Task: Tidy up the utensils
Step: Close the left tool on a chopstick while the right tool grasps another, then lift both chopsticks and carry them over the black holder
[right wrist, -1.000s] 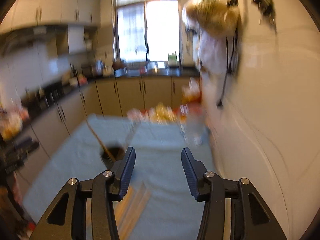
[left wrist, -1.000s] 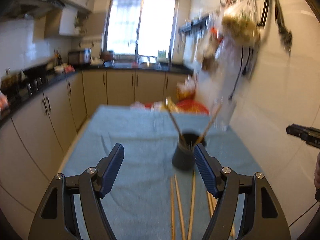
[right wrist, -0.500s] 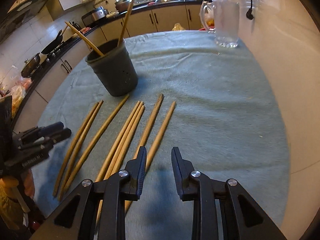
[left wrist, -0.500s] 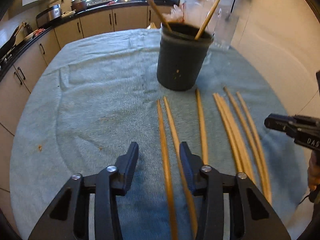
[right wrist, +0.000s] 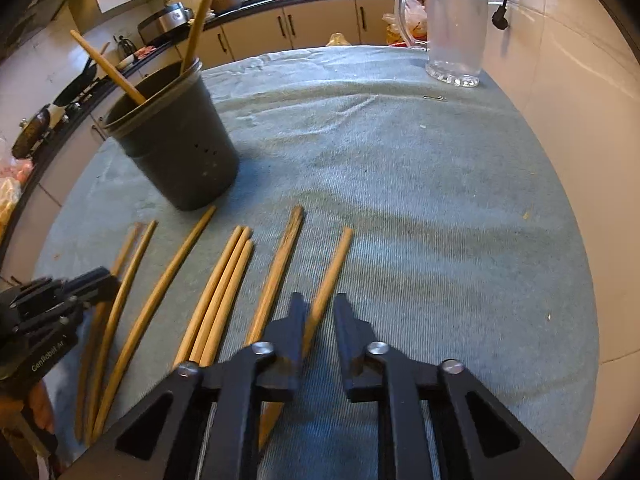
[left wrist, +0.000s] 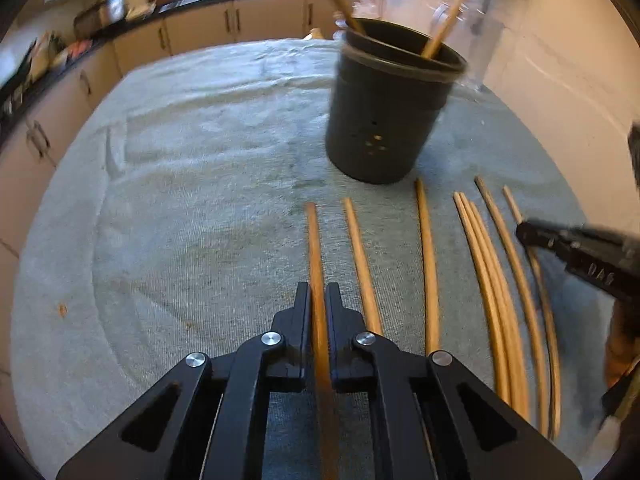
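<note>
Currently, per view:
Cloth: blue-grey ribbed towel [right wrist: 420, 184] covering the table.
Holder: dark round plastic utensil holder [left wrist: 384, 120], small holes in its wall, two chopsticks leaning inside.
Chopsticks: bare wooden chopsticks [right wrist: 216, 288], slim and tapered, fanned flat just in front of the holder.
Left gripper [left wrist: 318, 300]: fingers nearly together, pinching the leftmost chopstick [left wrist: 316, 248].
Right gripper [right wrist: 320, 308]: narrow gap, closing; rightmost chopstick [right wrist: 332, 264] against its left finger, right finger apart from it.
</note>
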